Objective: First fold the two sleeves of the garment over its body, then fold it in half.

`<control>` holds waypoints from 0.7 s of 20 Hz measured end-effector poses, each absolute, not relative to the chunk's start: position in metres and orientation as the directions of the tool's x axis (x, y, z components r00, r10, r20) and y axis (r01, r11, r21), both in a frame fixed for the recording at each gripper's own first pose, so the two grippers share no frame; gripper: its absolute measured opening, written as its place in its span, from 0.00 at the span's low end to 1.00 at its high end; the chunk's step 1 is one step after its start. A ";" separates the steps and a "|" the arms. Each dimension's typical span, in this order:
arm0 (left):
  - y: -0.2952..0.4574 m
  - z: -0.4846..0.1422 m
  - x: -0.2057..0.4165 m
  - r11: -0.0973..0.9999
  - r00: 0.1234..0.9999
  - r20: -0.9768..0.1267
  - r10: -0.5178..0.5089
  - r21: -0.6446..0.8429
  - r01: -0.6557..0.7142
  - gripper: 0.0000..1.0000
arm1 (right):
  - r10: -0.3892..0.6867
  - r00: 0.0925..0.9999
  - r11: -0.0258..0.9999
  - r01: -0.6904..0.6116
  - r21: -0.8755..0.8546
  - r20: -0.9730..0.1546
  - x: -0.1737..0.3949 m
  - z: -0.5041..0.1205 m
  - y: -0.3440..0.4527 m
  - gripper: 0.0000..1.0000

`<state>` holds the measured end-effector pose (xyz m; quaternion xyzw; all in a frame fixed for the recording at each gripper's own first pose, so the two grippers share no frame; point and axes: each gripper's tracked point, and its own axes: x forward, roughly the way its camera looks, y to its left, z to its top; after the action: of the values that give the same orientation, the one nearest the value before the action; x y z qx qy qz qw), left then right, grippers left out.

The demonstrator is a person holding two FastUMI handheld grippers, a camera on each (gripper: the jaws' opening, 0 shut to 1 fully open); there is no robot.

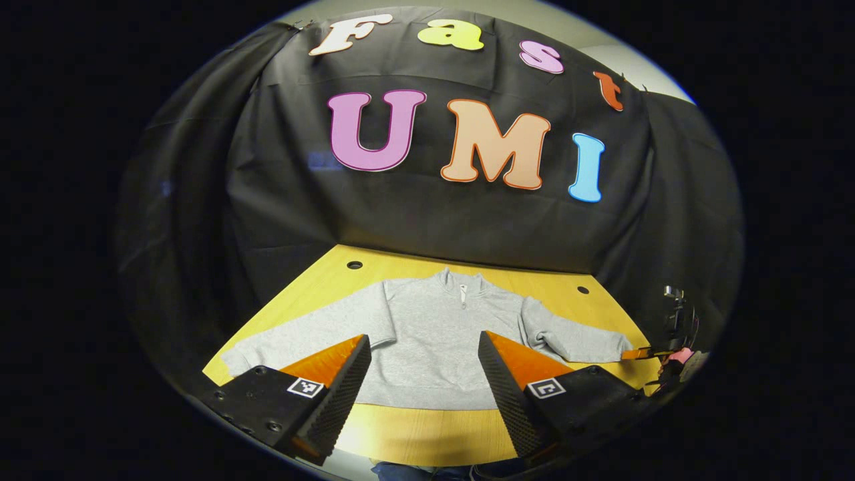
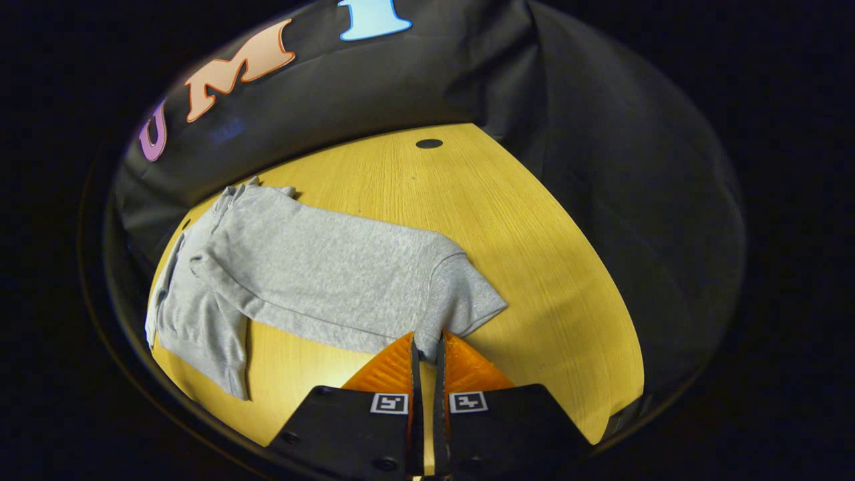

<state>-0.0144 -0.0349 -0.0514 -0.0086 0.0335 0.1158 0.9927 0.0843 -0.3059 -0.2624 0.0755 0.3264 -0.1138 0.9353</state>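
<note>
- Left gripper view: a grey sweatshirt [image 1: 434, 334] is seen laid flat on the yellow wooden desk [image 1: 427, 434], collar toward the black cloth wall [image 1: 427, 214], both sleeves spread out to the sides.
- The left hand-held gripper [image 1: 425, 371] is held above the near edge of the desk with its jaws set wide apart — nothing is held between them, and the sweatshirt's hem is seen through the gap.
- At the right edge of that view, the right hand-held gripper [image 1: 634, 353] is seen at the cuff of the sleeve [image 1: 574, 337], with part of a hand [image 1: 674, 361] behind it.
- Right gripper view: the right hand-held gripper [image 2: 427, 347] is closed down to a narrow slit, and the edge of the sleeve cuff [image 2: 461, 294] is pinched between its fingers.
- The sleeve is seen lying along the desk from the cuff back to the body of the sweatshirt [image 2: 194, 314], which lies at the left of that view.
- Two round holes are seen in the desk near the wall — one at the far left [image 1: 355, 265], one at the far right [image 1: 583, 290].
</note>
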 end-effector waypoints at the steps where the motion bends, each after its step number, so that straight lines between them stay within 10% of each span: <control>1: -0.034 -0.051 -0.013 0.976 0.973 -0.071 0.218 -0.008 -0.219 0.94 | -0.163 0.767 0.960 0.268 0.079 -0.620 0.083 -0.257 -0.301 0.08; 14: 0.037 -0.042 -0.004 0.998 0.994 -0.095 0.053 0.019 -0.051 0.94 | -0.183 0.893 0.953 0.264 0.150 -0.411 0.088 -0.136 -0.167 0.08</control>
<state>-0.0037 0.0372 -0.0419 0.0084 0.0477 0.0261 0.9985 0.0884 -0.1672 -0.1358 0.1016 0.2001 -0.1154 0.9676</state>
